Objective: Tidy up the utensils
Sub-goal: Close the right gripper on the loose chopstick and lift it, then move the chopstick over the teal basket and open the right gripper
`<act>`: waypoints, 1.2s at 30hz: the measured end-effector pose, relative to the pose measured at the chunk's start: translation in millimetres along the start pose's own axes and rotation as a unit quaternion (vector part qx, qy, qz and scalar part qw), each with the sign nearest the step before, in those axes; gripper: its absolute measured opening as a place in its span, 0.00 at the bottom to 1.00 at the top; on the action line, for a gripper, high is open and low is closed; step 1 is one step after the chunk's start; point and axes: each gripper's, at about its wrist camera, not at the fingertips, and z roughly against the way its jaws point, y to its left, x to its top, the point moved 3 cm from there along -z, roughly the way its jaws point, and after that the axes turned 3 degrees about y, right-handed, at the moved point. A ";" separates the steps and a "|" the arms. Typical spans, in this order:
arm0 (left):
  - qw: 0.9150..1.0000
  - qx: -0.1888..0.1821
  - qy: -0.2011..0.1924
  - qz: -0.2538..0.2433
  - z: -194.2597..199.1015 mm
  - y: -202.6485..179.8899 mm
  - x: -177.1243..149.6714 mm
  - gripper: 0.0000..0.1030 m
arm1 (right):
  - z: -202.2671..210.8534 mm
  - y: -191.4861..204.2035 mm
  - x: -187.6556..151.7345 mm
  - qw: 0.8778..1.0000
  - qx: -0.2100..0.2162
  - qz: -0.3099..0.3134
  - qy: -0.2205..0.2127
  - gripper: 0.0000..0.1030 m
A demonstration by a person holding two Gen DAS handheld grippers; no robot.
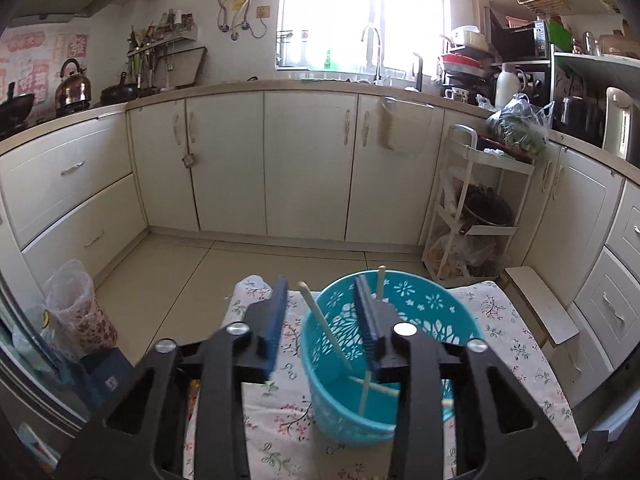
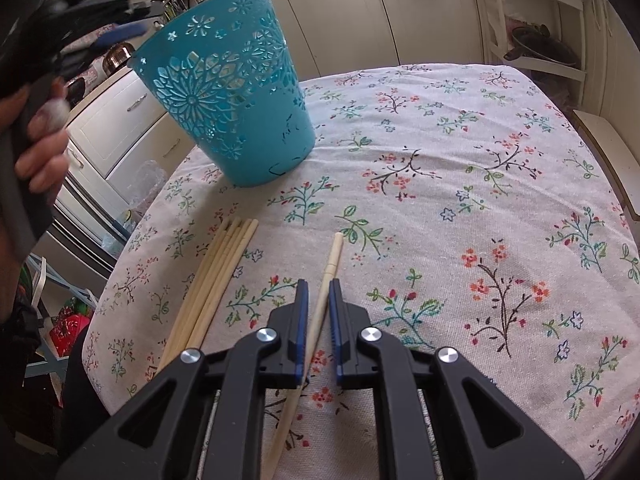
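Teal basket (image 1: pixel 436 312) with two chopsticks (image 1: pixel 326 328) inside; left tool (image 1: pixel 324 292) wide, empty; right tool (image 2: pixel 318 286) narrowly around single chopstick (image 2: pixel 330 268).

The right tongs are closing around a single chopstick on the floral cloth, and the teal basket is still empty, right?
Not quite: the left wrist view shows chopsticks already inside the teal basket. The rest holds: the right tongs straddle a single chopstick on the floral cloth.
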 end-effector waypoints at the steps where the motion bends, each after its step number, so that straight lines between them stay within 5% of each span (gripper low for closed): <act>1: 1.000 0.004 -0.004 0.007 9.0 8.0 -2.9 0.51 | 0.3 0.5 -0.1 1.000 -0.004 0.002 0.000 0.12; 10: 0.997 0.009 0.053 0.061 57.7 62.4 -76.2 0.61 | -0.3 13.3 -3.2 0.998 -0.063 0.027 0.010 0.14; 16: 0.992 0.011 0.105 0.070 55.2 68.6 -118.8 0.67 | -5.2 31.7 -7.5 0.983 -0.141 0.116 0.008 0.08; 24: 0.988 0.010 0.142 0.065 36.6 63.1 -147.4 0.73 | 39.4 16.2 12.1 0.999 0.003 0.019 -0.044 0.06; 30: 0.985 0.012 0.156 0.074 24.6 62.9 -158.3 0.73 | 90.8 30.6 64.0 0.988 0.087 -0.012 -0.130 0.06; 36: 0.984 0.012 0.158 0.077 17.6 62.4 -163.9 0.74 | 118.3 56.9 136.5 0.970 0.116 -0.017 -0.213 0.06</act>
